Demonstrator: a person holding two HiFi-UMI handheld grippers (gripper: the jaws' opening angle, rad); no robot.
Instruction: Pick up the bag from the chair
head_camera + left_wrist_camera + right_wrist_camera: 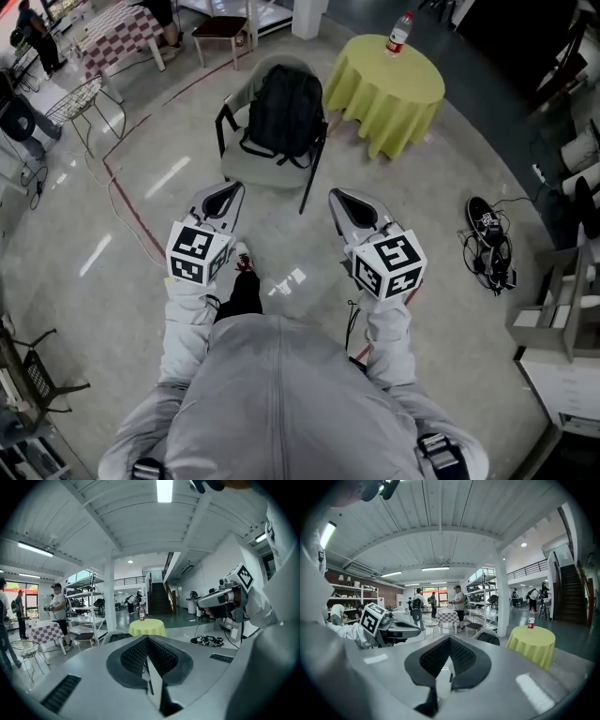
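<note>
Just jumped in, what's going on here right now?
A person stands facing the chair, where the black bag sits on the seat against the backrest. The left claw and right claw are both shut and empty, held short of the chair. The bag has not been grasped yet.

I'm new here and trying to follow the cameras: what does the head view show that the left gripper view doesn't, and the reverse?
Only the head view: the black fabric backpack seen in full on the grey chair, and a thin red floor line. Only the left gripper view: a dark staircase and a white ceiling light strip. Both: the round table under a yellow-green cloth and the right gripper.
</note>
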